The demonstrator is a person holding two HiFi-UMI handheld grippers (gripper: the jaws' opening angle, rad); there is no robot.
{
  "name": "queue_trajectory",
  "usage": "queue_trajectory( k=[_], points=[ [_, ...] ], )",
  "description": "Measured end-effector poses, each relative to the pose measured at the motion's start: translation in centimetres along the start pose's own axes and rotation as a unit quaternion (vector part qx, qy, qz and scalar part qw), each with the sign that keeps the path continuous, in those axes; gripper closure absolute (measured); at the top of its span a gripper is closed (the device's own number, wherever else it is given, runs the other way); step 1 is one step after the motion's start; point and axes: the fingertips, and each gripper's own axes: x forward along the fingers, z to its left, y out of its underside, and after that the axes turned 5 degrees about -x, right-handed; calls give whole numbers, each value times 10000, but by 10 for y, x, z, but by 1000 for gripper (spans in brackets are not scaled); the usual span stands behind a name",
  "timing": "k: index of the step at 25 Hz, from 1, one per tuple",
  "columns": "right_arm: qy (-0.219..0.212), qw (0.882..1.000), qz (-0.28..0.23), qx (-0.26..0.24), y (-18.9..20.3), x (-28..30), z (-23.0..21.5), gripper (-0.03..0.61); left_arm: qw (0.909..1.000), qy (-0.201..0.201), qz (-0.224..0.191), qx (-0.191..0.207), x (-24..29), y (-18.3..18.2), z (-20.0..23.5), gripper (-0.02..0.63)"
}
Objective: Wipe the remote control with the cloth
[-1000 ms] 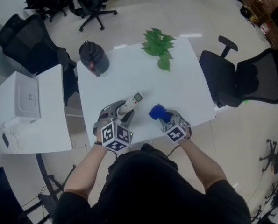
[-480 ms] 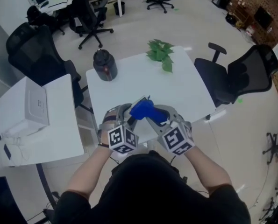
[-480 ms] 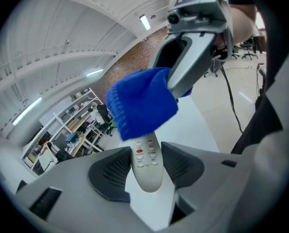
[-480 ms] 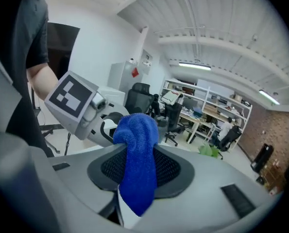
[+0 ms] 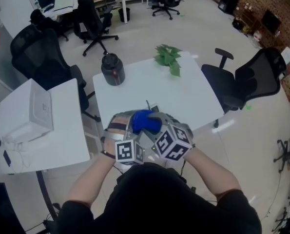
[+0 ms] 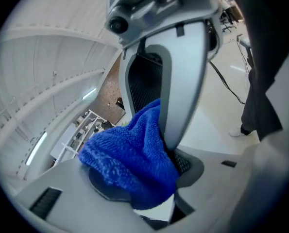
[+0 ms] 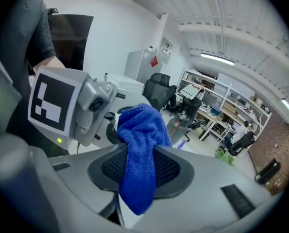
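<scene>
The remote (image 5: 153,108) is almost all hidden. Only its far end pokes out past the cloth (image 5: 144,121) in the head view. In the left gripper view a pale strip of it shows under the blue folds, between that claw's jaws. The left claw (image 6: 145,184) has its jaws partly apart and closed on the remote. The cloth is heaped over them and over the remote's upper side.

The right claw (image 7: 138,174) has its pads pressed together on the cloth. One tail hangs down through the jaws and the bunched top rises above them toward the left claw. The two claws meet nose to nose, touching through the cloth, with their marker cubes side by side just in front of the person's chest.

All this is held over the near edge of the white bench (image 5: 196,99). At the bench's far edge lies a green plant (image 5: 168,57), and at its far left corner stands a black canister (image 5: 112,68), both well apart from the claws. A black chair (image 5: 252,82) stands to the right of the bench. To the left, a lower white desk carries a white box (image 5: 30,112).
</scene>
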Motion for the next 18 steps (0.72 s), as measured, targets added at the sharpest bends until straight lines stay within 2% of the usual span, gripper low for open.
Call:
queue_trajectory(
  k=[3, 8, 12, 15, 18],
  points=[
    [142, 9998, 104, 10, 16, -8, -13, 443, 9994, -133, -83, 322, -3, -10, -5, 413],
    [421, 9986, 236, 204, 49, -29, -50, 444, 9990, -173, -172, 380, -1, -27, -10, 414],
    [684, 9967, 257, 342, 68, -46, -78, 445, 9996, -203, -178, 89, 1, -36, -6, 413],
    [801, 9959, 71, 421, 65, -61, -85, 445, 9995, -181, -127, -228, 6, -39, -4, 413],
    [458, 9980, -263, 347, 45, -68, -65, 444, 9987, -191, -44, -470, 13, -39, -2, 413]
  ],
)
